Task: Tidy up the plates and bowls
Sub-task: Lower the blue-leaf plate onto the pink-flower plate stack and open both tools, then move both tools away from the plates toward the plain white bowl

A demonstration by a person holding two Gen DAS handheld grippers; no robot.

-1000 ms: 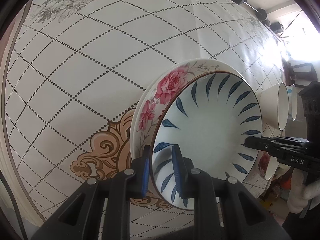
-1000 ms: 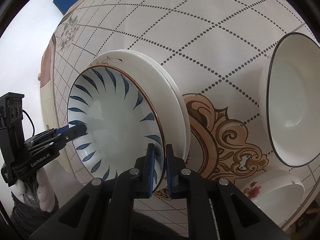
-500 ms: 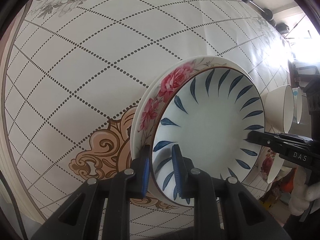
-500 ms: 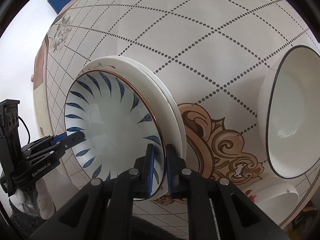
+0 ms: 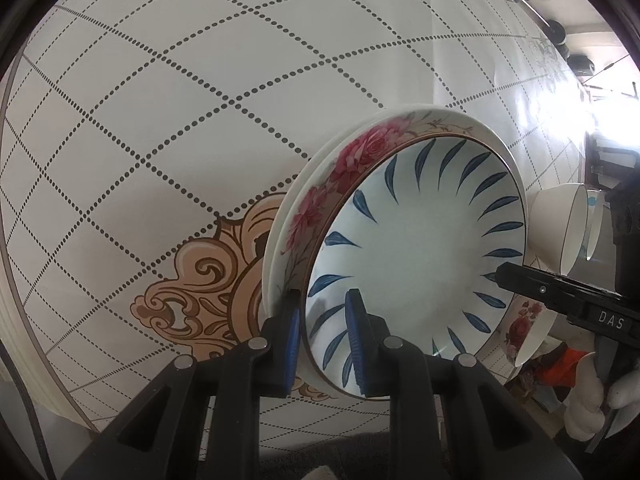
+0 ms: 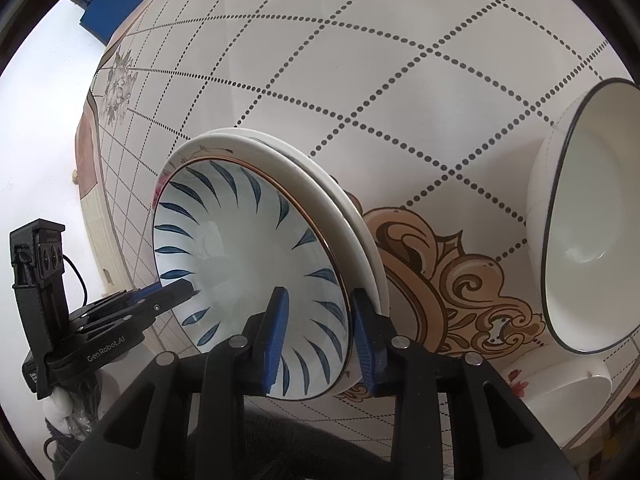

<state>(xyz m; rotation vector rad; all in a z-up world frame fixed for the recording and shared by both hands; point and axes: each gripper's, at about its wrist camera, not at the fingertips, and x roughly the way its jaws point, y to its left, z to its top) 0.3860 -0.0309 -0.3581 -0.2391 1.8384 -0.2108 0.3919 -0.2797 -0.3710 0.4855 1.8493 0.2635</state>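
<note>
A blue-leaf plate [image 5: 420, 248] lies on top of a rose-patterned plate [image 5: 352, 160] on the table; both also show in the right wrist view, the blue-leaf plate [image 6: 240, 248] over the white underside rims [image 6: 320, 188]. My left gripper [image 5: 323, 336] straddles the near rim of the blue-leaf plate with its pads apart from the rim. My right gripper [image 6: 318, 336] straddles the opposite rim, its jaws wide apart. Each gripper shows in the other's view, the right one [image 5: 560, 300] and the left one [image 6: 132, 312].
A white bowl with a dark rim [image 6: 588, 240] stands right of the plates, with a rose-patterned bowl [image 6: 560, 392] nearer the table edge. Stacked bowls [image 5: 568, 228] show in the left wrist view. The tablecloth [image 5: 200, 120] has a dotted diamond pattern.
Both grippers have opened on the blue-leaf plate's rim; the right jaws spread wide. The plate now rests on the rose plate, and both views have drawn closer to the table.
</note>
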